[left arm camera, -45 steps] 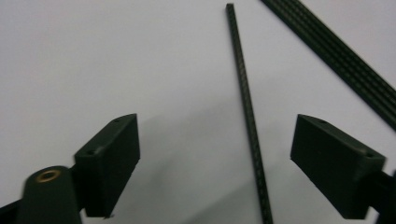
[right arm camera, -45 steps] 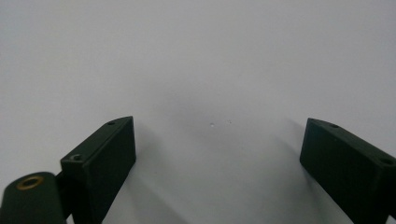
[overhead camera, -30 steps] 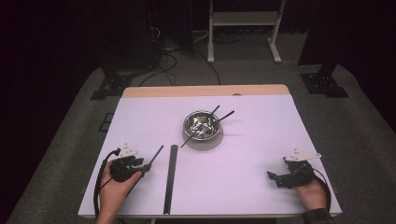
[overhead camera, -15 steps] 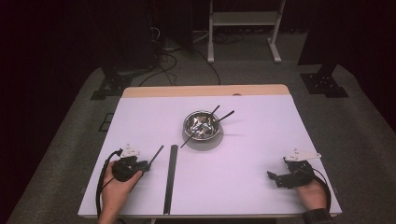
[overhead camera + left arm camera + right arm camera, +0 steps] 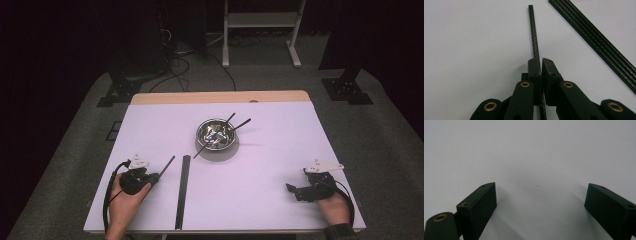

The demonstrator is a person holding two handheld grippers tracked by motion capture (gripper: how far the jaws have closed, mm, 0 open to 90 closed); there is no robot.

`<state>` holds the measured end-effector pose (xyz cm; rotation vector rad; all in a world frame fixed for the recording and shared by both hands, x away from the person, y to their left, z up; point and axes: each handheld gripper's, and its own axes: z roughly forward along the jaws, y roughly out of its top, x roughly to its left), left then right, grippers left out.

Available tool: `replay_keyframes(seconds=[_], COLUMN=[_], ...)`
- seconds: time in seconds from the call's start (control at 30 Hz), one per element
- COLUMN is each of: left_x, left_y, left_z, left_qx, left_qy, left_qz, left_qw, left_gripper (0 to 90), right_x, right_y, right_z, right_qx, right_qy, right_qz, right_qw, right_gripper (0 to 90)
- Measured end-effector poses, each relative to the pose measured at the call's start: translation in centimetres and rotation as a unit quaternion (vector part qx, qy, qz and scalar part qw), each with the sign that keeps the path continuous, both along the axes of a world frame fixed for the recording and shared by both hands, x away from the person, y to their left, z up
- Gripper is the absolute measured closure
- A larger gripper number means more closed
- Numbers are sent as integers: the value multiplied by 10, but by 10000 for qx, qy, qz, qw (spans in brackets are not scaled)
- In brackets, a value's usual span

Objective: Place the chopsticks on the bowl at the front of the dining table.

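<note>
Thin woven-carbon strip (image 5: 534, 35) between tongs (image 5: 541, 65)

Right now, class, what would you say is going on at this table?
A person works at a white table with a gripper in each hand. The left gripper has just been closing its jaws and now clamps a thin black rod, beside a longer black strip. The right gripper rests open on the table, holding nothing. A metal bowl with more rods in it stands mid-table.
</note>
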<state>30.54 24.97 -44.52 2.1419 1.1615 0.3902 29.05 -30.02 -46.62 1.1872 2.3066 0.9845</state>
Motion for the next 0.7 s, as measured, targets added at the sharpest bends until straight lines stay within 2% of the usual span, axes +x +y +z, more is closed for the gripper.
replay_keyframes(seconds=[0.6,0.7], left_x=[1,0], left_y=[5,4], left_z=[4,7], left_qx=[-162,-266], left_qy=[-1,18], left_qz=[-16,18], left_qw=[9999,9996], left_gripper=[862,862], right_x=[0,0], right_y=[0,0], right_z=[0,0], right_qx=[1,0], right_qy=[0,1], right_qz=[-1,0], right_qw=[10000,10000], right_gripper=[91,91])
